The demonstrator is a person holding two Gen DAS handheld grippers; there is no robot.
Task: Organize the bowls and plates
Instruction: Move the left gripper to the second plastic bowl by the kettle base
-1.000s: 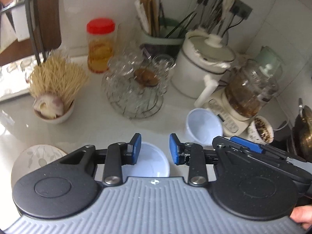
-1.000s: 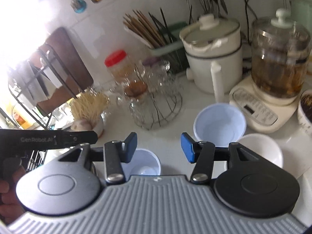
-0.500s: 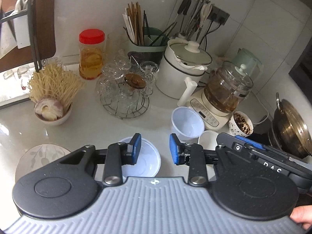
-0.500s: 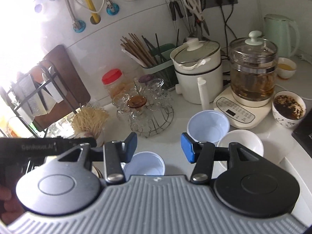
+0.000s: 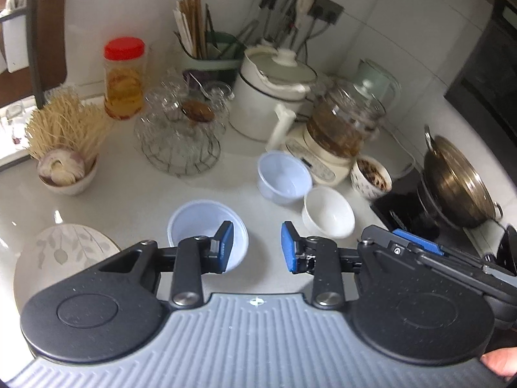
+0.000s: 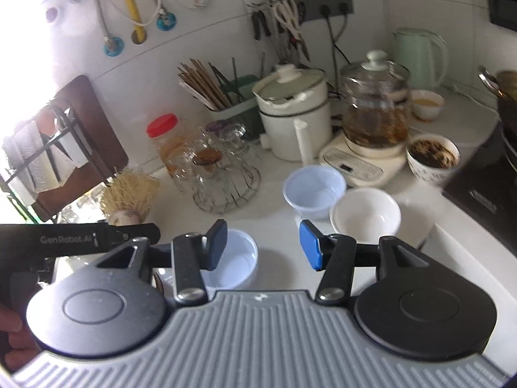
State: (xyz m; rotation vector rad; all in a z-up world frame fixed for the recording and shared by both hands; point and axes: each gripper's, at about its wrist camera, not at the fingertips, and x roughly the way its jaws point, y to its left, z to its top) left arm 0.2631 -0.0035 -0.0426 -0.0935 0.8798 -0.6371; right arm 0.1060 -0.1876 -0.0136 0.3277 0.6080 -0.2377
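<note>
White counter (image 5: pixel 135 200) underneath everything, crowded along the tiled wall. Wok (image 5: pixel 458 177) at far right on the black hob (image 6: pixel 478 190). White lidded pot (image 5: pixel 268 97) at the back, glass kettle (image 6: pixel 374 113) on its base just to its right, green kettle (image 6: pixel 420 58) behind. Wire rack (image 5: pixel 181 148) of upturned glasses left of the pot, red-capped jar (image 5: pixel 124 77) behind it, chopstick holder (image 6: pixel 226 97) beside the wall.

Leaf-patterned plate (image 5: pixel 61 258) flat at the near left edge, partly hidden by the left gripper's body. Three empty bowls out in the open: near blue bowl (image 5: pixel 200 223) closest, just ahead of the left gripper's left finger and overlapped by it in view; far blue bowl (image 5: pixel 284 177) nearer the glass kettle's base; white bowl (image 5: pixel 328 211) just beside the far blue one, rims close or touching, hard to tell. Garlic bowl (image 5: pixel 68 174) with dry noodles at left; speckled bowl (image 6: pixel 433 158) of dark bits right of the kettle base; small cup (image 6: pixel 426 105) of yellow liquid further back.

Left gripper (image 5: pixel 257 247) held above the counter, jaws moderately apart, gripping nothing. Right gripper (image 6: pixel 261 247) likewise above the counter, jaws wider apart, empty, near blue bowl below its left finger, white bowl beyond its right.
</note>
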